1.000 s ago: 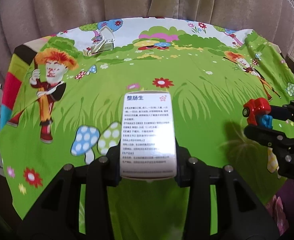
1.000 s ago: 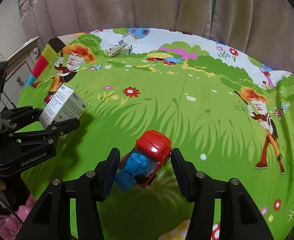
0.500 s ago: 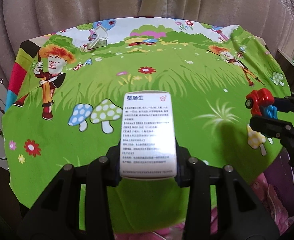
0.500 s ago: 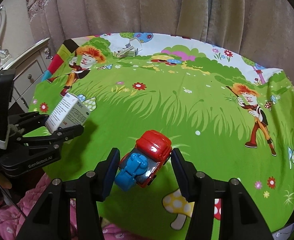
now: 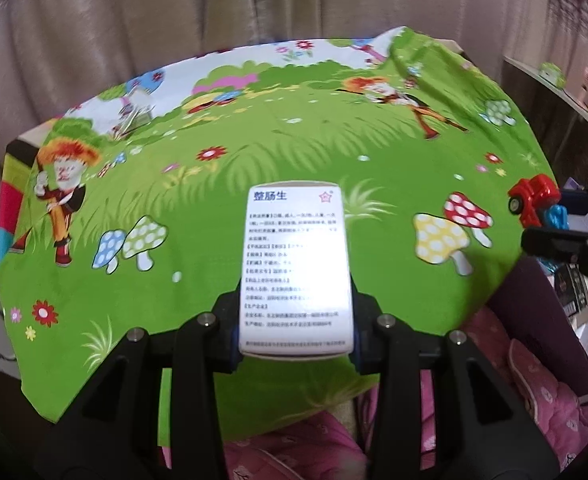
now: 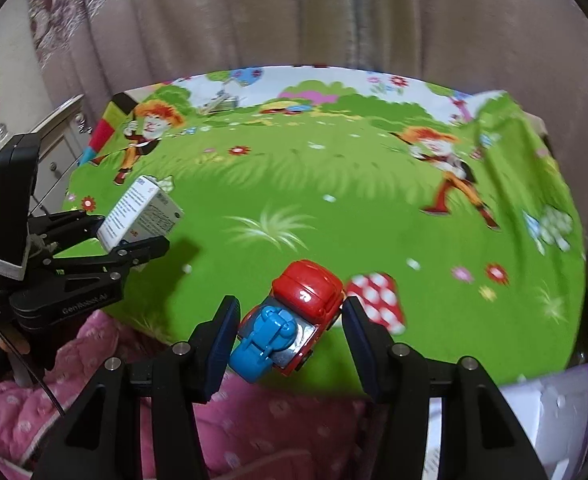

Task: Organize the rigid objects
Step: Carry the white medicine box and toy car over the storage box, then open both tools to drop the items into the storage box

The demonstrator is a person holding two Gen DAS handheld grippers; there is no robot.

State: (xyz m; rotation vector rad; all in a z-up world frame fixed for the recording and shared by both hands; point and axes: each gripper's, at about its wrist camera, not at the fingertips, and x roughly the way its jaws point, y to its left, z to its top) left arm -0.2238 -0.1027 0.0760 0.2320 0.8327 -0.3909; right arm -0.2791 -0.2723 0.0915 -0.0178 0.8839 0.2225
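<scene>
pinching white medicine box (image 5: 297, 268) in left tool (image 5: 295, 332); right tool (image 6: 290, 332) clamping red-blue toy car (image 6: 290, 322).

Warm, dim indoor light fills both views. The curtains (image 5: 134, 40) look muddy and soft, and the green printed cloth (image 5: 294, 152) is the brightest area. Glare washes out the middle of the white box (image 5: 296, 268), blurring some print. A small highlight sits on the red toy car (image 6: 307, 292). In the right wrist view a dark shadow (image 6: 184, 250) falls on the cloth. Motion blur smears the cloth patterns, most at the far edges. Fisheye bending curves the cloth's border, and the corners go black.
</scene>
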